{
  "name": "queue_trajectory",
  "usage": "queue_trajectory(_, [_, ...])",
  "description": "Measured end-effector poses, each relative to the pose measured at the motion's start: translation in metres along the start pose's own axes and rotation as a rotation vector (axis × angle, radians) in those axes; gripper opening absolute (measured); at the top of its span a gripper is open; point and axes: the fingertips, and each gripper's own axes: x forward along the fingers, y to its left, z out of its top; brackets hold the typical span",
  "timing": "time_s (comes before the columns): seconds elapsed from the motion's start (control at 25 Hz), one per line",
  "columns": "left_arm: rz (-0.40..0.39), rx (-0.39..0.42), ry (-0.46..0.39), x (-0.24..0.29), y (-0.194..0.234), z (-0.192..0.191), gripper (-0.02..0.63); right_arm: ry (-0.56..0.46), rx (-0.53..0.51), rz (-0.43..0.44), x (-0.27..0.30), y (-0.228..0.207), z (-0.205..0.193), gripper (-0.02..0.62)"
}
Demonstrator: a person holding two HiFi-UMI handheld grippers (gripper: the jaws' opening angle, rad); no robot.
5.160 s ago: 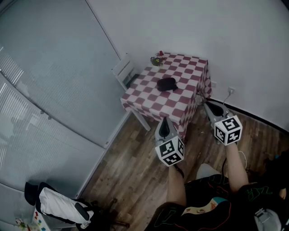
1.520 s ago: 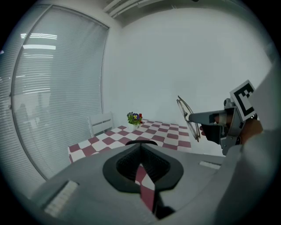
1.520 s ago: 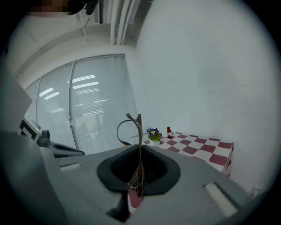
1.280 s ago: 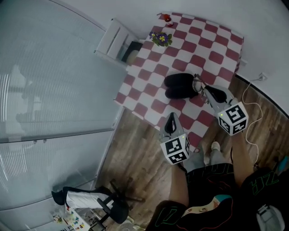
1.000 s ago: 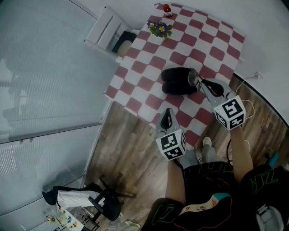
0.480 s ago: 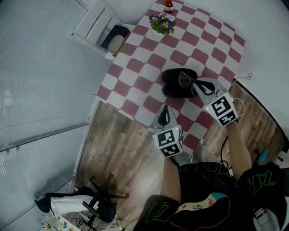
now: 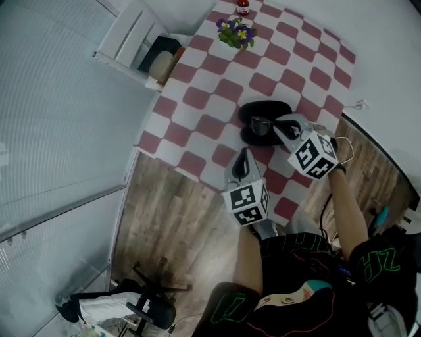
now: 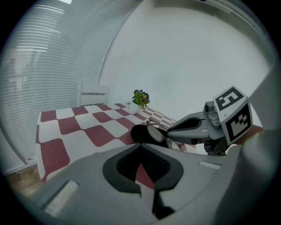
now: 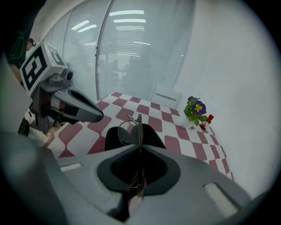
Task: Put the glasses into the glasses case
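Over the glasses case (image 7: 268, 108), glasses (image 7: 260, 125) pinched in right claw (image 7: 277, 126), perhaps touching

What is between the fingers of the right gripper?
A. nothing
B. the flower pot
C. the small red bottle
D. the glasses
D: in the right gripper view, the right gripper is shut on the thin frame of the glasses, above the black glasses case.

Bare checkered tablecloth (image 7: 197, 99) flanks the glasses case (image 7: 276, 108) on its left; flower pot (image 7: 235, 31) and red bottle (image 7: 243, 8) stand well apart, at the far edge
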Motion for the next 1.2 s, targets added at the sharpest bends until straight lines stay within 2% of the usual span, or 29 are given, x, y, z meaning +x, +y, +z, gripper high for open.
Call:
queue_trajectory(0.16, [-0.017,-0.010,0.009,0.005,0.005,-0.001,0.008,0.056,-0.096,0.049,0.014,0.013,-0.005,0.020])
queue_trajectory(0.28, [-0.021,-0.019,0.011,0.007,0.010,-0.001,0.008,0.073,-0.121,0.088,0.021,0.021,-0.008,0.020])
queue_trajectory(0.44, [-0.017,-0.031,0.022,0.009,0.014,-0.005,0.008,0.094,-0.141,0.105,0.029,0.024,-0.012,0.021])
queue_trajectory(0.76, [0.015,-0.061,0.024,0.012,0.026,-0.008,0.008,0.135,-0.279,0.143,0.044,0.035,-0.016,0.021])
queue_trajectory(0.96, [0.050,-0.075,0.017,0.005,0.030,-0.007,0.008,0.152,-0.296,0.128,0.047,0.031,-0.021,0.030])
queue_trajectory(1.2, [0.090,-0.112,-0.003,-0.005,0.032,-0.007,0.008,0.122,-0.265,0.108,0.038,0.026,-0.017,0.057])
